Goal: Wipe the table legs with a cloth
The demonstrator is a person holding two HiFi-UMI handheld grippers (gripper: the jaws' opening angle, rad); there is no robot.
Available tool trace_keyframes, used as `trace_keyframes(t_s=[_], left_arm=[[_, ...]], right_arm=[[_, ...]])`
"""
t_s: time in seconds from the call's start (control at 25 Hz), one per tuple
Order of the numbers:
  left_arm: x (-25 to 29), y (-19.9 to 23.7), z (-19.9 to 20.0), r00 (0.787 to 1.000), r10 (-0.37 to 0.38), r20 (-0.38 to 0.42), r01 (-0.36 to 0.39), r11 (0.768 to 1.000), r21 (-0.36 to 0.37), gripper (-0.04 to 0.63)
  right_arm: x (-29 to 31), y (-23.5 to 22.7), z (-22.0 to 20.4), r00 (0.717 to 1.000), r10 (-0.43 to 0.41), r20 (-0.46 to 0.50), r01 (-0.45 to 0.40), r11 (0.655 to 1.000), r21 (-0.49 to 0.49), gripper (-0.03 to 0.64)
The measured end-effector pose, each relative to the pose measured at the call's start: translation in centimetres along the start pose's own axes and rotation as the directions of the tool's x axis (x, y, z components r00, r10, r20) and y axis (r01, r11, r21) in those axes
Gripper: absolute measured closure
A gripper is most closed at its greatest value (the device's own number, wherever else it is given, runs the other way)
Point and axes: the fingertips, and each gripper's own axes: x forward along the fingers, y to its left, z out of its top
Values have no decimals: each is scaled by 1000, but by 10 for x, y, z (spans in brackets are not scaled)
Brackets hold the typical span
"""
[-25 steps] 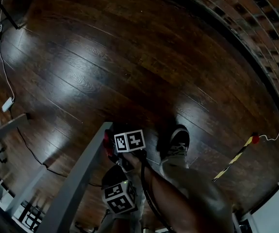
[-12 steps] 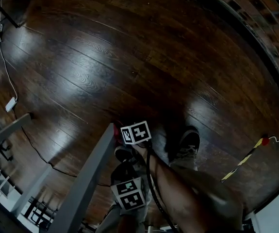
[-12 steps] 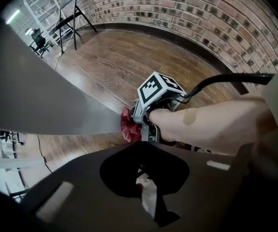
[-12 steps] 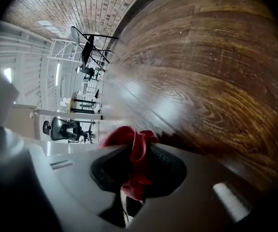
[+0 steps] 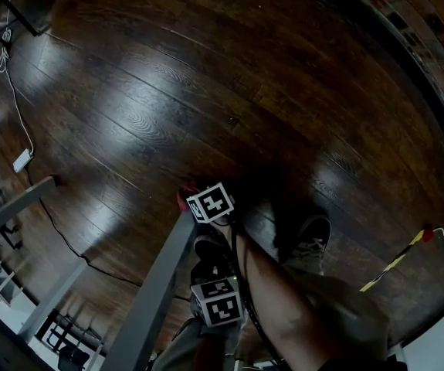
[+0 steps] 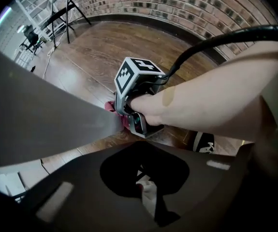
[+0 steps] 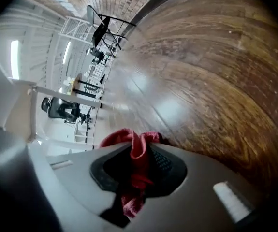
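Well, the red cloth (image 7: pixel 129 140) sits bunched in the right tool (image 7: pixel 138 177), whose jaws are closed tight on a fold of it, with a loose tuft poking out past the tips. In the left gripper view that tuft presses against the grey counter leg (image 6: pixel 42 115) near its lower end, close above the wooden floor (image 5: pixel 206 91). The left tool (image 6: pixel 146 197) hangs just beside the person's arm (image 5: pixel 283 308), its jaws drawn together with nothing I can make out held between them. The cloth looks soft, light and limp, so it should mould round the leg's flat faces, but it may slip from the grip under hard rubbing. A deep bite on a thick fold, as here, seems the safest hold. The leg looks stiff and smooth, so steady sideways pressure should do.
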Motion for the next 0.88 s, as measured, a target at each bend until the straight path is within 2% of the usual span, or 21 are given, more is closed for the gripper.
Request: trace_keyframes(t_s=[0.16, 0.28, 0.4, 0.72, 0.88], left_arm=[[2, 10, 0, 1000, 5, -10, -6, 999, -36, 594], [1, 14, 3, 1000, 11, -6, -11, 1000, -27, 594], [-11, 12, 3, 1000, 3, 3, -3, 999, -34, 594], [-80, -1, -1, 999, -13, 37, 16, 997, -75, 594], [-121, -14, -6, 999, -23, 36, 25, 998, -54, 594]], right_arm=[[10, 2, -4, 998, -11, -63, 6, 997, -74, 571], [8, 22, -1, 993, 54, -104, -72, 981, -182, 575], [-7, 55, 3, 983, 139, -122, -164, 959, -230, 577], [-94, 150, 11, 954, 296, -46, -297, 916, -270, 577], [-144, 208, 13, 940, 338, -40, -334, 893, -302, 577]])
